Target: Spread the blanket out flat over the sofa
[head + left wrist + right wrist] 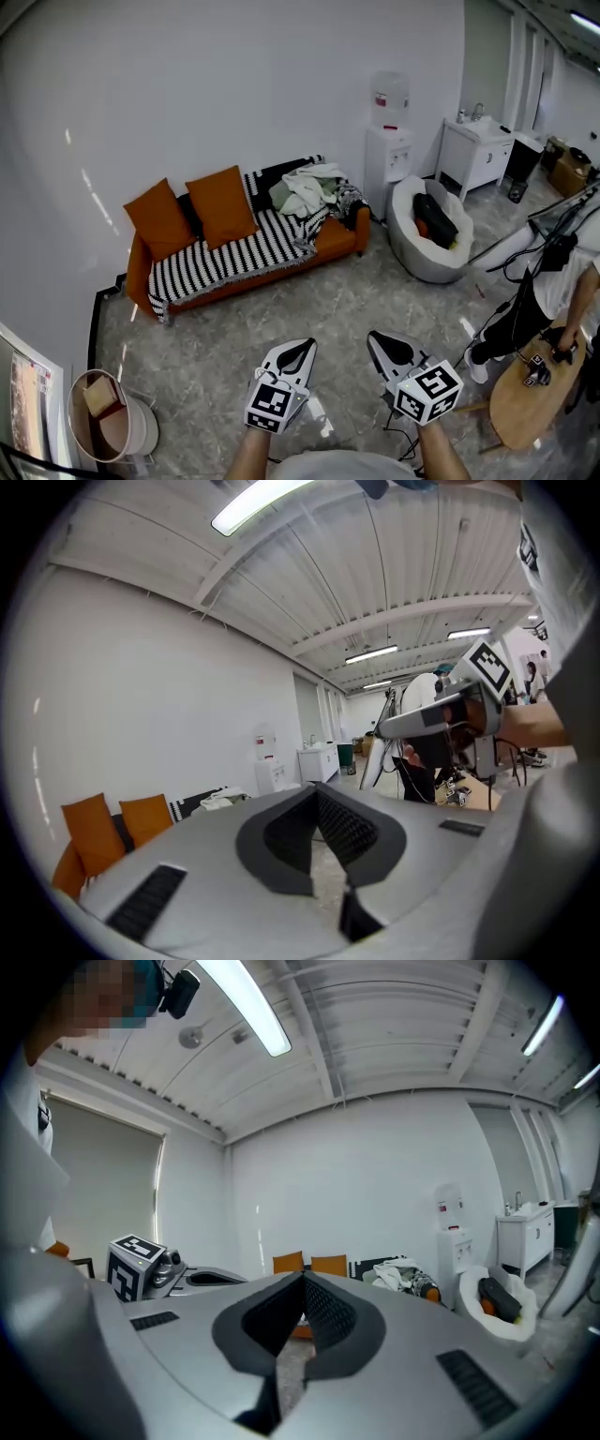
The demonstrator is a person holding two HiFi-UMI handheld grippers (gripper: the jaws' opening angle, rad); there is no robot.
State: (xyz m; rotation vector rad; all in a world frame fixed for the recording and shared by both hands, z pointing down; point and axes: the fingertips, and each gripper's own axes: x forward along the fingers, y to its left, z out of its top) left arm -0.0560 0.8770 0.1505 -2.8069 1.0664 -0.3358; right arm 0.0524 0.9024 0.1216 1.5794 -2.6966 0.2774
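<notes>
An orange sofa (339,240) stands against the far wall, its seat covered by a black-and-white striped throw (225,262). A pale crumpled blanket (310,190) lies heaped on the sofa's right end; it also shows as the blanket (399,1275) and the blanket (217,802), small and far off. My left gripper (305,346) and right gripper (375,337) hover side by side low in the head view, well short of the sofa. In the gripper views, the left gripper (317,791) and the right gripper (304,1277) have their jaws closed together, with nothing between them.
Two orange cushions (192,212) lean on the sofa's left half. A water dispenser (387,150), a grey bean-bag bed (427,239) and a white cabinet (476,155) stand right of it. A round wooden table (530,398) and a person (553,291) are at my right, a bin (103,420) at my left.
</notes>
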